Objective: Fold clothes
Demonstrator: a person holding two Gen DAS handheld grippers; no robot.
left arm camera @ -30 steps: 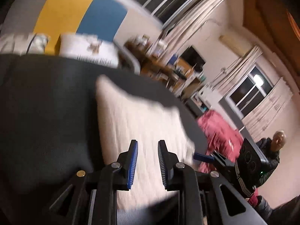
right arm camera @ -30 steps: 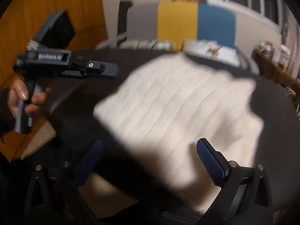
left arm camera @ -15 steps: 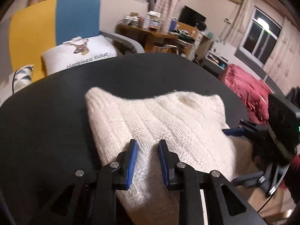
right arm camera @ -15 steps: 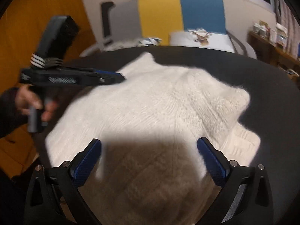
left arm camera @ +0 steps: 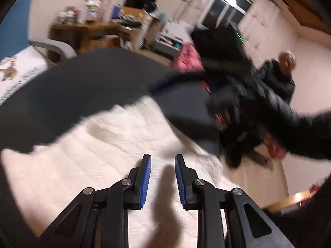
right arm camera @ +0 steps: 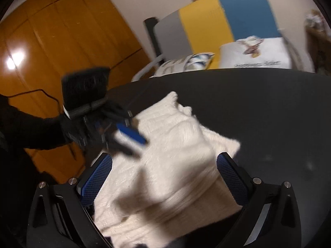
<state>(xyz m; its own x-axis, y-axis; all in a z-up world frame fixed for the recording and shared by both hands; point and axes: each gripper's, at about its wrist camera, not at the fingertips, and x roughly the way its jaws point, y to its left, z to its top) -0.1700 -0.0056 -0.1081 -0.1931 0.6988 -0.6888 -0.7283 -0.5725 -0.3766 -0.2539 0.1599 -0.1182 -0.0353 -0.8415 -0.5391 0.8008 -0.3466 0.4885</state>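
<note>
**Both grippers swing in over the white sweater**

Since a second ago both hands have swept across the table: the left gripper (left arm camera: 162,178), which was off to the side, now hangs right over the sweater (left arm camera: 99,165), and the right gripper (right arm camera: 164,183) has swung round so the sweater sits between its fingers in its own view. The sweater itself looks more bunched than it did half a second back, with a thick fold heaped up in the middle.

The sweater, cream and knitted, lies on the dark round table (right arm camera: 258,107), towards the near edge. From the right wrist view one corner points away toward the striped chair (right arm camera: 225,18), and a lower layer sticks out on the right beneath the fold.

The left gripper's jaws stand a little apart, the blue pads parallel, with nothing gripped; only its shadow falls on the knit below. The right gripper's jaws are spread wide, one pad on either side of the heaped fold, and the pads do not press on it. Whether they brush the wool I cannot tell, the picture is blurred.

The left view shows the right gripper as a dark smear over the table's far side, held on a black sleeve (left arm camera: 300,130). Behind it a person in a dark jacket (left arm camera: 279,78) stands by the wall.
</note>
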